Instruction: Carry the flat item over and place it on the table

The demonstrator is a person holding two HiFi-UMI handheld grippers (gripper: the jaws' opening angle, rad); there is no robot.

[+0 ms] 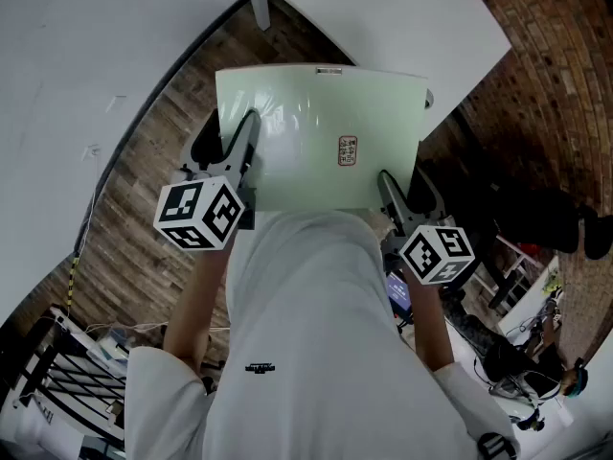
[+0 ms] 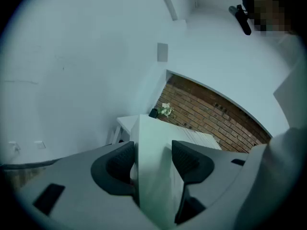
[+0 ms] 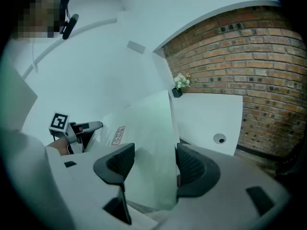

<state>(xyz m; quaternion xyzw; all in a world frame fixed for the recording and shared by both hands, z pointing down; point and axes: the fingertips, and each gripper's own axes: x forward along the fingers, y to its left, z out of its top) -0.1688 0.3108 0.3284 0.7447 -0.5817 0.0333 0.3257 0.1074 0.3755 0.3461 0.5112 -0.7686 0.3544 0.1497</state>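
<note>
A flat pale green board [image 1: 316, 132] with a small printed label [image 1: 348, 149] hangs level in the air in front of the person's body. My left gripper [image 1: 247, 134] is shut on its left edge and my right gripper [image 1: 387, 186] on its right near edge. In the left gripper view the board [image 2: 151, 138] fills the gap between the dark pads of my left gripper [image 2: 152, 159]. The right gripper view shows the board [image 3: 144, 128] wedged in my right gripper [image 3: 153, 164]. The white table [image 1: 383, 8] lies just beyond the board's far edge.
A white wall [image 1: 67, 84] curves along the left, with wood floor [image 1: 144, 161] below the board. Brick wall [image 3: 259, 56] stands behind the table [image 3: 206, 116], which carries a small plant [image 3: 181, 82]. A black crate [image 1: 57, 372] and clutter [image 1: 536, 295] sit near the person.
</note>
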